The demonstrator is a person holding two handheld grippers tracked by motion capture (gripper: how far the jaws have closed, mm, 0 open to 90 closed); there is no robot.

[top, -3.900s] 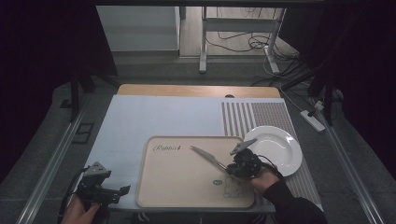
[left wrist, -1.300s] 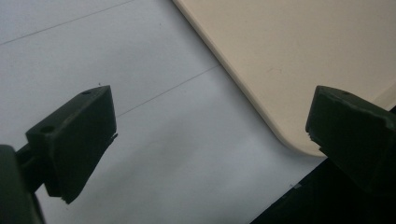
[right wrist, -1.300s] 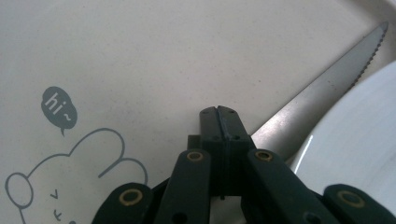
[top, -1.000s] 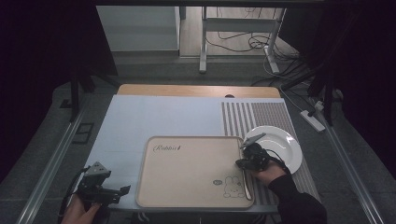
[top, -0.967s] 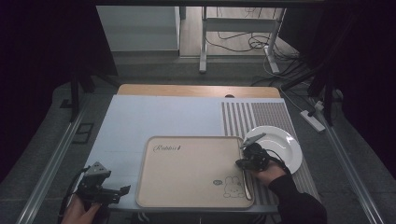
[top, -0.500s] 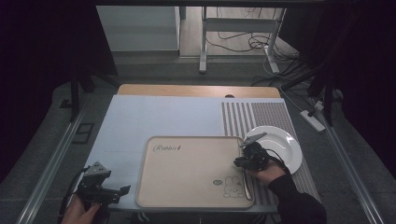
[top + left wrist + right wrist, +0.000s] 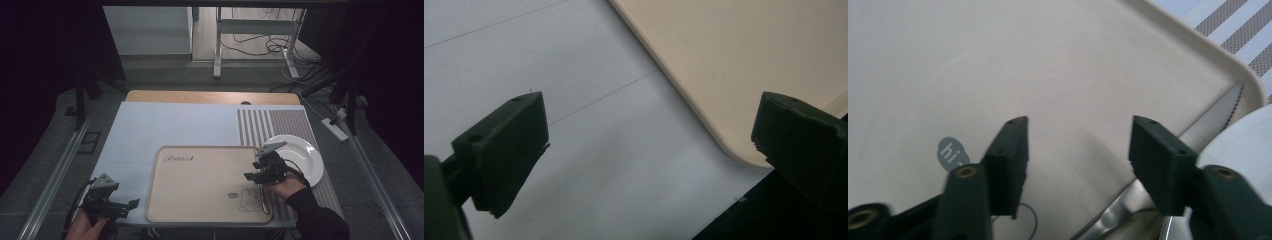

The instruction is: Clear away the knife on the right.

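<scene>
Steel knife (image 7: 1198, 131) lies along the right edge of the beige tray (image 7: 200, 210), tip beside the white plate (image 7: 307, 155). Right gripper (image 7: 255, 171), jaws just opening, has released it; left gripper (image 7: 131, 204) idles open. Next: withdraw clear.

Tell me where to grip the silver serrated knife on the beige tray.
Take the silver serrated knife by its handle end, from above, jaws across its width: it lies flat along the beige tray's right rim, white plate close beside.
</scene>
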